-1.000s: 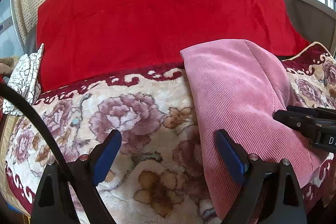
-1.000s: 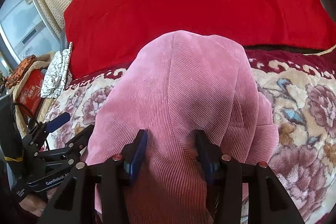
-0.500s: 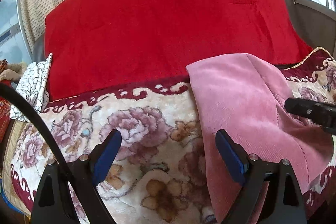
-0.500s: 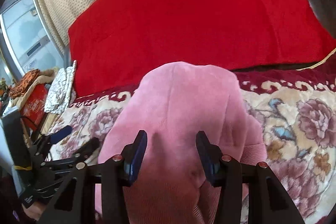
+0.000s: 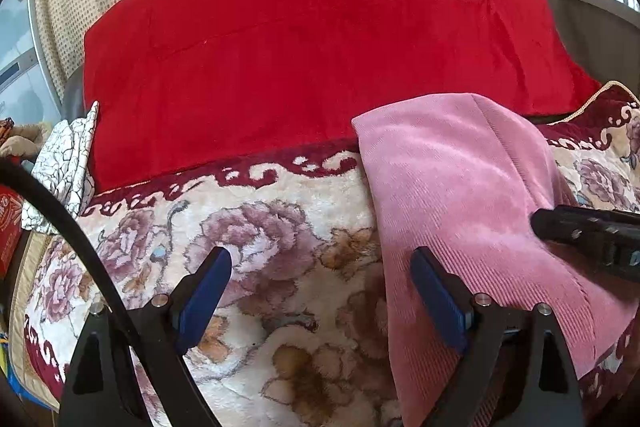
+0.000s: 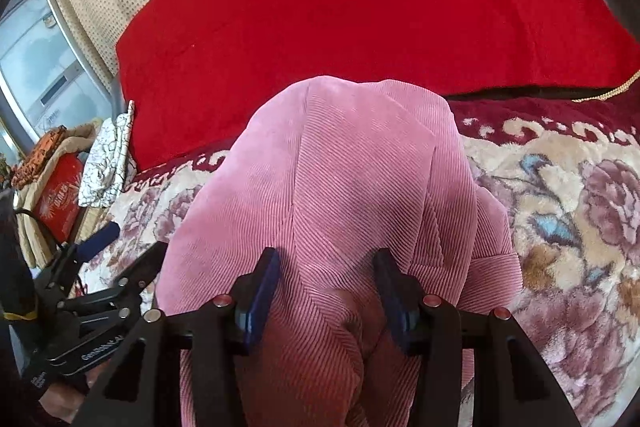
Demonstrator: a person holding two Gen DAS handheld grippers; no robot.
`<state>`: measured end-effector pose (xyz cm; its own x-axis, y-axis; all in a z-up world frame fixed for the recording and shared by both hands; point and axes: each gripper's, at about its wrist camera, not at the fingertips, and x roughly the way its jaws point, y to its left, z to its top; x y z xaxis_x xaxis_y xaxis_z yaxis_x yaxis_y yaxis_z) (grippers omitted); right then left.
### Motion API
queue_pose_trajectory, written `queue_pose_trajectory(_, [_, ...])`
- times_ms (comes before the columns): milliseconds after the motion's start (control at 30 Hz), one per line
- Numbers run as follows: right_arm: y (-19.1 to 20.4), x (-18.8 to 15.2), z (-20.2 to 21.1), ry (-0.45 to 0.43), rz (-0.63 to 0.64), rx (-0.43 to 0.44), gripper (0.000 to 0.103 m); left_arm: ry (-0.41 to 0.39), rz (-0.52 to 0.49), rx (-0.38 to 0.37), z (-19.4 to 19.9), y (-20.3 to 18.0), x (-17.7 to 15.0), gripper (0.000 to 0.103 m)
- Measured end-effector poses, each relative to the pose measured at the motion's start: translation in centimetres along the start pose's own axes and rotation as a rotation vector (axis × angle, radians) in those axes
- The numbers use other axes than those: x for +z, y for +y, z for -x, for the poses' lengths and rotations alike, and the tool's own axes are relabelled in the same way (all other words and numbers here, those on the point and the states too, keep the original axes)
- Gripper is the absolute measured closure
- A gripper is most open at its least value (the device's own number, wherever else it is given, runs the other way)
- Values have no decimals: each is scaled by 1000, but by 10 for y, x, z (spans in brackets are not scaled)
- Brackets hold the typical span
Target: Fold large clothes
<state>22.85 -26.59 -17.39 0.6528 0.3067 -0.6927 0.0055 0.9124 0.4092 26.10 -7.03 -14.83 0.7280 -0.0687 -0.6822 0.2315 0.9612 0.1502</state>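
pink corduroy garment (image 6: 340, 195) lies folded on the floral blanket (image 5: 256, 267), near its red-bordered far edge; soft, thick, floppy. right gripper (image 6: 326, 291) is half-spread over a raised fold, whether pinching i can't tell; left gripper (image 5: 320, 291) is spread wide, empty. best taken at a corner.

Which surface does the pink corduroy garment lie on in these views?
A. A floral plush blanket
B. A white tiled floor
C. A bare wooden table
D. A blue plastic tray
A: the pink corduroy garment lies on the floral plush blanket, whose cream pile with mauve roses and dark red border shows on either side of it, in front of a red quilt.
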Motion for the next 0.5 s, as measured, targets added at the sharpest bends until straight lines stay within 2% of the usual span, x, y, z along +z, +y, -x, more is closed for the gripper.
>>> queue_pose_trajectory(133, [-4,4,14,-43,-15,14,49,14,40,-20,-3,9,1,12])
queue_pose_trajectory(233, [-8,7,22,-81,-23,2,49,-6,98,-28,0,20,3,12])
queue_pose_trajectory(267, [-9,8,20,-77,-26,-1,49,-13,113,-33,1,23,4,12])
queue_pose_trajectory(367, [-16,4,-3,28,-51,-4,49,8,100,-65,-5,18,3,12])
queue_pose_trajectory(433, [-20,3,-6,29,-67,9,49,52,37,-71,-15,6,-1,12])
queue_pose_trajectory(500, [-20,6,-3,36,-62,16,49,37,25,-47,-13,3,-1,12])
